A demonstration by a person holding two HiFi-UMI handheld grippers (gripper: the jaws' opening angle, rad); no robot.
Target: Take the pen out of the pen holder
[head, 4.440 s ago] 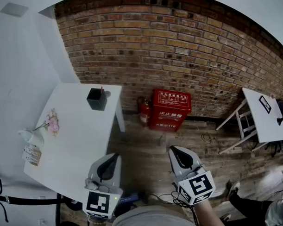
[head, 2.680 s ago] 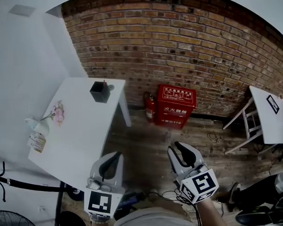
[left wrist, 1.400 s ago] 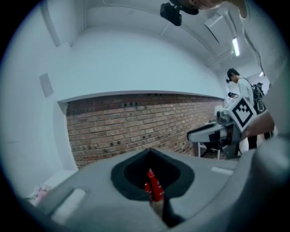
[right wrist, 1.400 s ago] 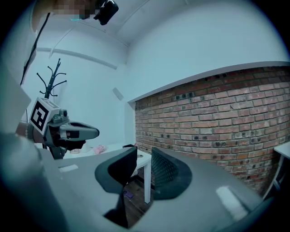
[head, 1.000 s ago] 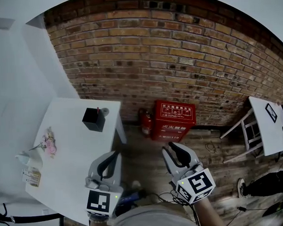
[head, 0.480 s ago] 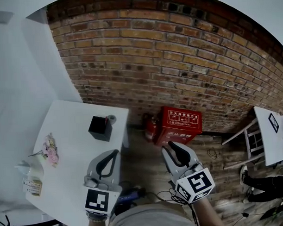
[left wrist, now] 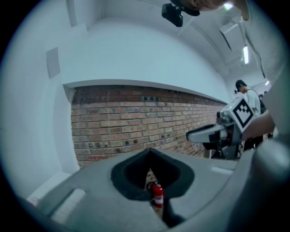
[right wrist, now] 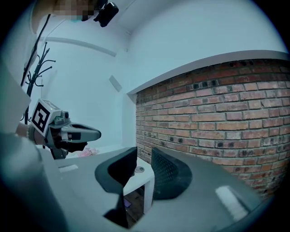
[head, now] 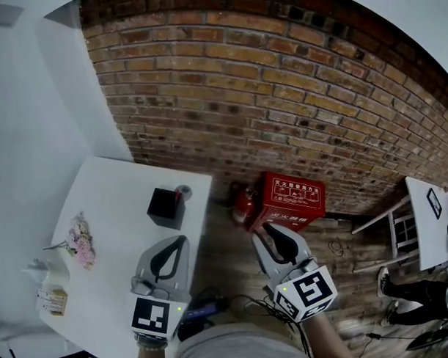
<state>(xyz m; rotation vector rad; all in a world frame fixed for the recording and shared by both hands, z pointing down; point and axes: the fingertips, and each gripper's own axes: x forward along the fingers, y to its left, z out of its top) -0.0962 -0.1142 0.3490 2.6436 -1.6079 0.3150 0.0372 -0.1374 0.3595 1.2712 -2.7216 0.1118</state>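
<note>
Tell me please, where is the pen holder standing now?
In the head view, the black pen holder stands at left on the white table, near its far right corner, ahead of the left gripper.

Pen holder now nearer the left gripper, which has come over the table, person seemingly stepped closer.

pen holder sits on the table, cabinet to its right.
</note>
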